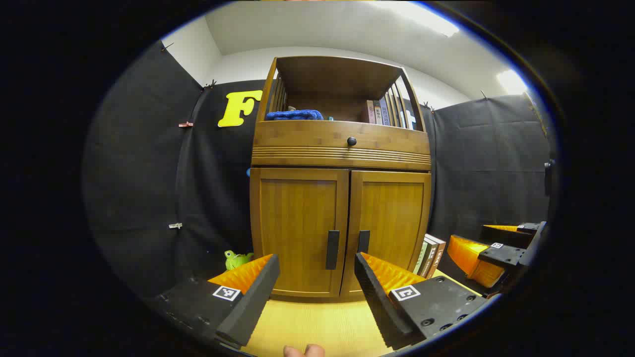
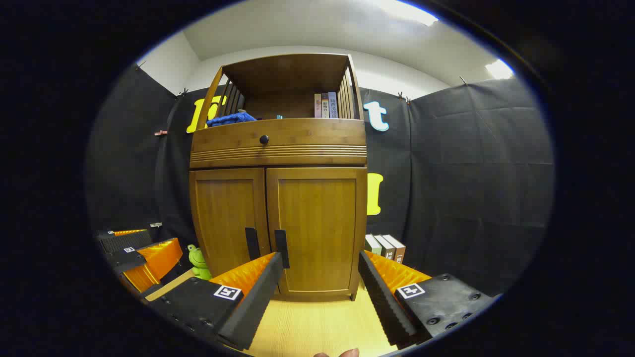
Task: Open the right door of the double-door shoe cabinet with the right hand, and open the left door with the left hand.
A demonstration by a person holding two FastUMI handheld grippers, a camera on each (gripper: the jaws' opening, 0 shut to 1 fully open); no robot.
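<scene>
cabinet [image 1: 340, 198] ahead of me on floor, both doors closed | my left gripper [image 1: 317, 270] spread, short of left handle [image 1: 332, 249] | my right gripper [image 2: 320, 270] spread, short of right handle [image 2: 282, 247], touching nothing

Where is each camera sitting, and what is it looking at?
Left gripper view: rides on the left gripper, low, facing the shoe cabinet head-on; its open jaws and two fingertips of the holding hand show at the bottom, the right gripper off to the right.
Right gripper view: rides on the right gripper, facing the cabinet's right door; the left gripper shows at left.
Both share the closed doors, the green frog toy and the books.
</scene>
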